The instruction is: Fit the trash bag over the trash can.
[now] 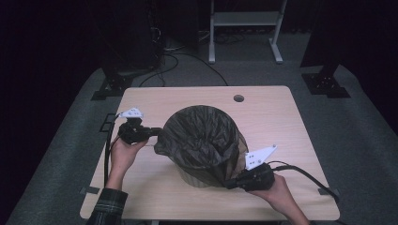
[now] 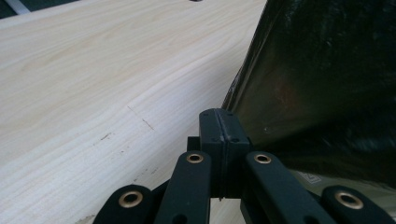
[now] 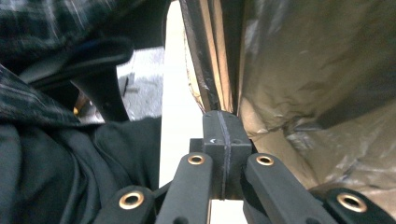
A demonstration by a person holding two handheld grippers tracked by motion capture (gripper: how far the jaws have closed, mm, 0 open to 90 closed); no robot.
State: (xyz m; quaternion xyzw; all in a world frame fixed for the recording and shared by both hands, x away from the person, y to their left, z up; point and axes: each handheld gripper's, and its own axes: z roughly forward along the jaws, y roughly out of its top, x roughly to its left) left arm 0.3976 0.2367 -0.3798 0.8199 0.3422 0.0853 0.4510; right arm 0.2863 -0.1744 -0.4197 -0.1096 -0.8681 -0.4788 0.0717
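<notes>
Pinching the dark bag (image 1: 202, 140), both grippers' jaws press together on its film.

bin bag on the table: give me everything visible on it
The bin bag is thin, dark, semi-transparent plastic, crinkled and glossy, draped over a round bin standing upright mid-table. Its mouth is folded over the rim and sags inward in creases; the skirt hangs down the outside, with the paler bin wall showing through. The left gripper meets its left edge and the right gripper its lower near-right edge. In both gripper views the jaws are closed together at the film's edge, apparently pinching it.
</notes>
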